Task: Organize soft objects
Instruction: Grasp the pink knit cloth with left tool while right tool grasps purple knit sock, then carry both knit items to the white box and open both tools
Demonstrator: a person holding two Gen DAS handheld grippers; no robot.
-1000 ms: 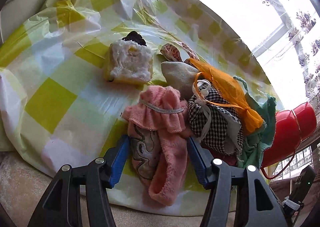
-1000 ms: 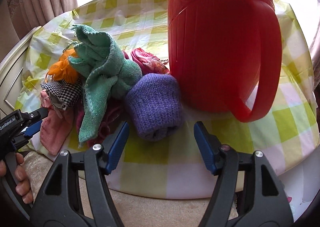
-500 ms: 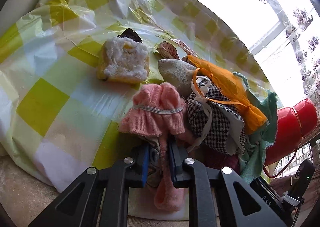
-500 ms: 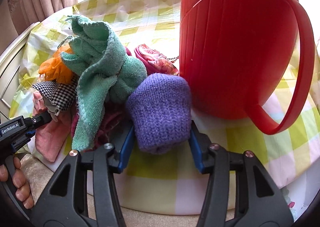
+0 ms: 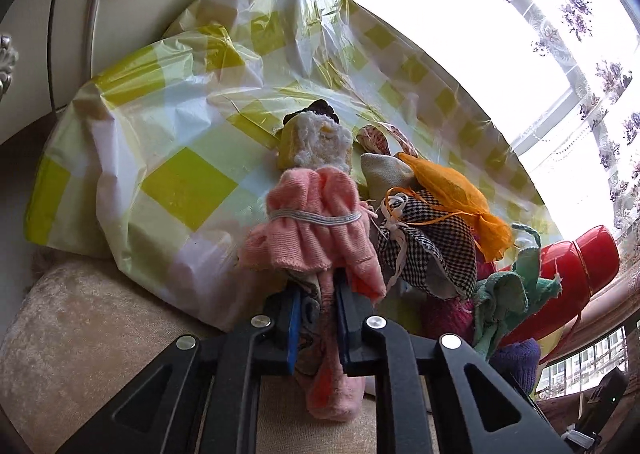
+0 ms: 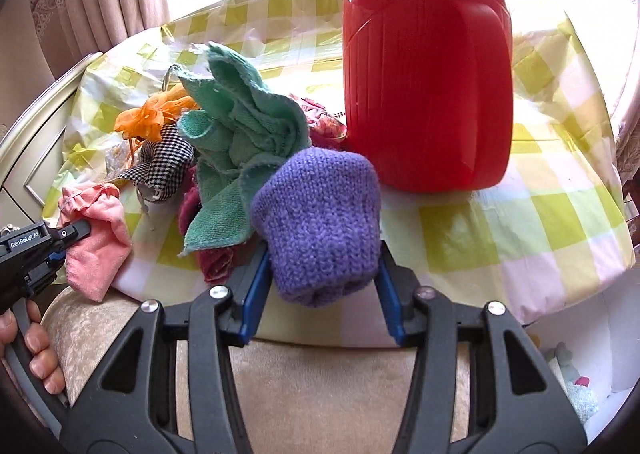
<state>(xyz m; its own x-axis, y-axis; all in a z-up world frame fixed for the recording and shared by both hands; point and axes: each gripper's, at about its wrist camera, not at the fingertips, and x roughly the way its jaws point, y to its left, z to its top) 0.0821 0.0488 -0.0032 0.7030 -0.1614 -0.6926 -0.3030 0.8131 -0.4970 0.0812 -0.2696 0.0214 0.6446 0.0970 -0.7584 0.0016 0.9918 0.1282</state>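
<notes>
A pink knitted cloth (image 5: pixel 316 230) is clamped between the blue pads of the left gripper (image 5: pixel 316 320), whose jaws are drawn almost together on the fabric's lower part; the frilled upper portion, cinched by a pale elastic band, is spread above the pads and a loose end is hung below them over the beige upholstered edge (image 5: pixel 100 334). The same pink cloth (image 6: pixel 98 238) is seen from the right wrist camera at the far left, held by the left gripper (image 6: pixel 60 244) at the near edge of the cloth pile. A purple knitted piece (image 6: pixel 320 222) is gripped by the right gripper (image 6: pixel 320 294), the jaws being held apart only by the width of the wool, with the pads pressed against both of its sides. The piece is held just in front of the red plastic jug (image 6: pixel 426 86), which is stood upright on the yellow-and-white checked plastic sheet (image 6: pixel 540 214). Just left of the purple piece, a crumpled green towel (image 6: pixel 240 142) is piled with a black-and-white checked cloth (image 6: pixel 160 162) and an orange mesh pouch (image 6: pixel 148 118). In the left wrist view, a yellow sponge topped with white fluff (image 5: pixel 316 146) is seen lying on the sheet beyond the pink cloth, beside a beige fabric piece (image 5: pixel 384 172).
</notes>
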